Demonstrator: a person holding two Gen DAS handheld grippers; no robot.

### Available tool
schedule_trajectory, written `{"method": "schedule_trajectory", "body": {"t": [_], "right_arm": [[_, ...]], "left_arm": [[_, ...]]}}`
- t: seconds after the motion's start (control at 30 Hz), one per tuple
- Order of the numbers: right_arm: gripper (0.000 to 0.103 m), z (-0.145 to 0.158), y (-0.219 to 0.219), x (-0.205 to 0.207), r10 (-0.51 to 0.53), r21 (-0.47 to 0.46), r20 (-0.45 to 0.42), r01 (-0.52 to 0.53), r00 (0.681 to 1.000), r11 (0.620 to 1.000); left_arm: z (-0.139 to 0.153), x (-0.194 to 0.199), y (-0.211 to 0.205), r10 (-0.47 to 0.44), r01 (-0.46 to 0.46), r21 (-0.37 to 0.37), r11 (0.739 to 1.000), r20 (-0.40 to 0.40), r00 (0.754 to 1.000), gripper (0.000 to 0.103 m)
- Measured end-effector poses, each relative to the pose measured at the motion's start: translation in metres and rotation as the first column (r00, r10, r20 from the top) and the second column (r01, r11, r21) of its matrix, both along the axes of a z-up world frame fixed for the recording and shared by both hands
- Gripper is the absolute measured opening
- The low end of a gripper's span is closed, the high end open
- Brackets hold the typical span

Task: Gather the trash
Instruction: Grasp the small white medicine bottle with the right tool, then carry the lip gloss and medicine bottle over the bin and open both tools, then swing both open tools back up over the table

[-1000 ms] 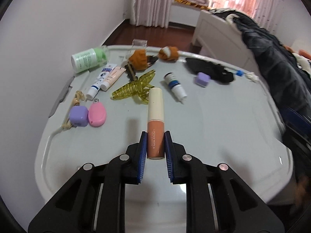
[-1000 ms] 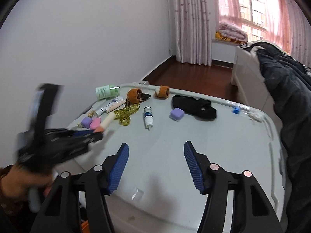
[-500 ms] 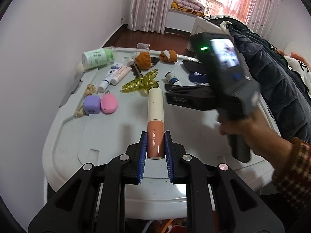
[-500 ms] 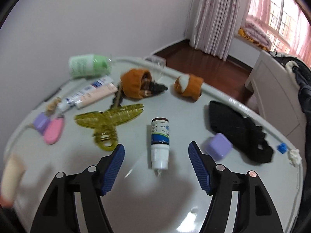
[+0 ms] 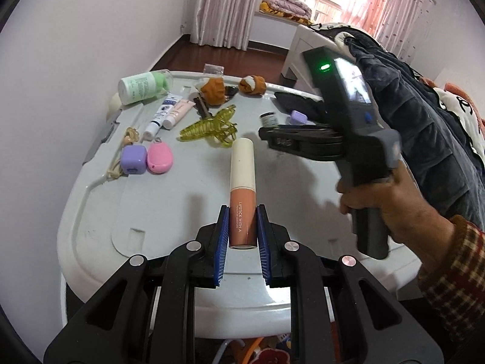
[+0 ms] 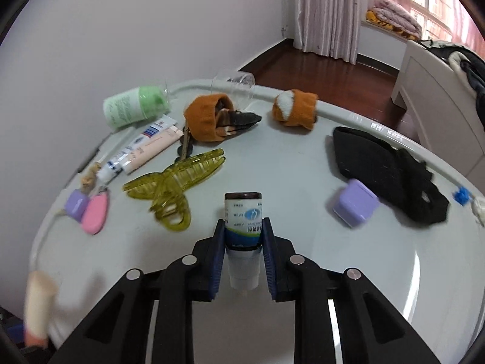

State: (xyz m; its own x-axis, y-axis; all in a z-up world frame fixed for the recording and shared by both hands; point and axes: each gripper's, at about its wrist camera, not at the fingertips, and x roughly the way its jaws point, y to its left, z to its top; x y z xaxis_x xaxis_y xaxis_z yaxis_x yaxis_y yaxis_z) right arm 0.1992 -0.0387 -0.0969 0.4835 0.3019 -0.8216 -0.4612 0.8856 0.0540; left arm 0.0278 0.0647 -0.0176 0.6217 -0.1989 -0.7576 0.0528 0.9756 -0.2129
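My left gripper is shut on an orange lipstick tube with a cream cap, held above the near edge of the white lid. That tube shows blurred at the lower left of the right wrist view. My right gripper is shut on a small white bottle with a blue label and dark cap, lying on the lid. In the left wrist view the right gripper reaches in from the right, held by a hand, with the bottle's cap just beyond its tip.
Spread over the lid are a yellow hair claw, a green bottle, two tubes, purple and pink cases, a purple box, black cloth, two orange socks, and a clear cup. A bed with dark clothes stands right.
My right gripper came down over the small bottle and closed on it. The left gripper, still holding the lipstick tube, drew back slightly toward the lid's near edge.
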Motion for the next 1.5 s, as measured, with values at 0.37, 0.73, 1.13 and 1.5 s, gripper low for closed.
{"method": "schedule_trajectory", "body": {"t": [0.37, 0.73, 1.13, 1.5], "right_arm": [[0.023, 0.056, -0.082, -0.148, 0.037, 0.063, -0.001, -0.037, 0.999, 0.997], [0.024, -0.020, -0.135, -0.288, -0.031, -0.012, -0.334, 0.028, 0.942, 1.000], [0.081, 0.011, -0.137, -0.279, -0.043, 0.051, -0.211, 0.055, 0.976, 0.997], [0.098, 0.116, -0.128, -0.211, -0.031, 0.095, 0.204, 0.012, 0.978, 0.995]], "left_arm": [[0.007, -0.071, -0.029, -0.147, 0.145, -0.043, 0.988, -0.042, 0.988, 0.018], [-0.063, -0.156, -0.071, -0.315, 0.302, -0.093, 0.949, -0.342, 0.885, 0.018], [-0.056, -0.149, -0.061, -0.247, 0.251, -0.028, 0.968, -0.299, 0.922, 0.057], [0.021, -0.080, -0.052, -0.122, 0.111, 0.128, 0.986, 0.082, 0.989, 0.084]]}}
